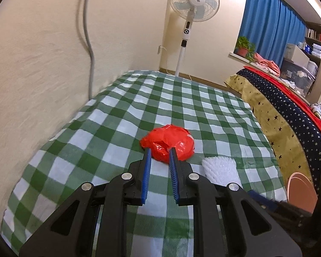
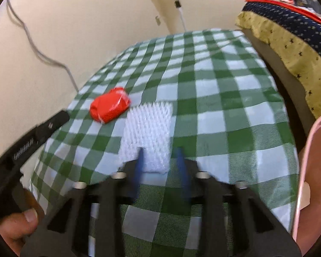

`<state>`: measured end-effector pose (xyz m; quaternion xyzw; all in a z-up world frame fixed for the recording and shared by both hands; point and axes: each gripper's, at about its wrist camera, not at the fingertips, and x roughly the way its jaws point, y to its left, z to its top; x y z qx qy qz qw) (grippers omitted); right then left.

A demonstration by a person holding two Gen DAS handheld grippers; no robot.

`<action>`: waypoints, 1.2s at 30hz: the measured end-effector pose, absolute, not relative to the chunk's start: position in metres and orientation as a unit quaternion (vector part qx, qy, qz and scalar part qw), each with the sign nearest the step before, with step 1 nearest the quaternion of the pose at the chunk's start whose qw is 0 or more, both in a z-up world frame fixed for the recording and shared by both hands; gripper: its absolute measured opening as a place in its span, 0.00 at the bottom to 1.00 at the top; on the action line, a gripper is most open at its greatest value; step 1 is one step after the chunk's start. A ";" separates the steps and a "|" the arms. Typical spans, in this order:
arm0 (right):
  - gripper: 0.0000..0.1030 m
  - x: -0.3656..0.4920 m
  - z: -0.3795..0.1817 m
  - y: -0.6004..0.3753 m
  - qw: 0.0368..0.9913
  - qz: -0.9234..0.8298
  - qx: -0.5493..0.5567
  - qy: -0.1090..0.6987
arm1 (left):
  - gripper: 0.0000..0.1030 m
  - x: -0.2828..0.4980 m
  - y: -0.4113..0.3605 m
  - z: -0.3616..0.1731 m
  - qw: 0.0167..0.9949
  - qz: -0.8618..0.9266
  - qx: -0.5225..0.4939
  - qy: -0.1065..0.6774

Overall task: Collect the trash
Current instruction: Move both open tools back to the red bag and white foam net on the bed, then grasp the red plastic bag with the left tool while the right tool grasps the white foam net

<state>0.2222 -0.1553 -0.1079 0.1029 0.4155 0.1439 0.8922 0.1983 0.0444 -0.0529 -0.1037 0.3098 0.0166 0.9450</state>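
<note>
A crumpled red plastic bag lies on the green-and-white checked cloth. My left gripper points at its near edge, blue pads a narrow gap apart with nothing between them. In the right wrist view one of its fingers stops short of the bag. A white foam net lies flat beside the bag. My right gripper hovers blurred over the net's near end, its jaws apart. One finger overlaps the net and the other stands by its right edge.
A pink bin stands at the table's right edge. Beyond it is a bed with a starred cover. A standing fan and a cable on the wall are at the back. A thumb holds the left gripper.
</note>
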 end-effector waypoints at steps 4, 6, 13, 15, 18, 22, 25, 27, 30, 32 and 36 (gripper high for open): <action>0.10 0.222 -0.105 -0.155 0.893 0.153 0.093 0.412 | 0.47 0.212 0.040 -0.057 0.944 0.011 -0.105 0.314; 0.09 0.220 -0.100 -0.160 0.902 0.140 0.089 0.399 | 0.54 0.218 0.038 -0.059 0.943 0.014 -0.106 0.314; 0.09 0.220 -0.091 -0.190 0.915 0.093 0.110 0.378 | 0.85 0.247 0.035 -0.067 0.932 0.040 -0.106 0.344; 0.09 0.221 -0.094 -0.193 0.913 0.092 0.108 0.382 | 0.88 0.256 0.033 -0.068 0.930 0.045 -0.103 0.351; 0.09 0.221 -0.097 -0.198 0.911 0.091 0.112 0.386 | 0.91 0.271 0.030 -0.073 0.922 0.047 -0.098 0.372; 0.09 0.222 -0.097 -0.203 0.911 0.088 0.115 0.387 | 0.91 0.285 0.025 -0.085 0.908 0.058 -0.088 0.405; 0.09 0.221 -0.098 -0.203 0.911 0.087 0.114 0.387 | 0.91 0.288 0.025 -0.092 0.900 0.061 -0.089 0.422; 0.09 0.221 -0.098 -0.203 0.911 0.086 0.113 0.387 | 0.78 0.286 0.026 -0.092 0.903 0.057 -0.092 0.417; 0.09 0.219 -0.094 -0.202 0.912 0.086 0.113 0.385 | 0.73 0.283 0.026 -0.091 0.904 0.043 -0.098 0.415; 0.09 0.217 -0.091 -0.202 0.913 0.088 0.112 0.382 | 0.72 0.280 0.024 -0.089 0.906 0.037 -0.094 0.412; 0.09 0.211 -0.084 -0.203 0.917 0.086 0.110 0.374 | 0.72 0.270 0.020 -0.080 0.911 0.035 -0.087 0.401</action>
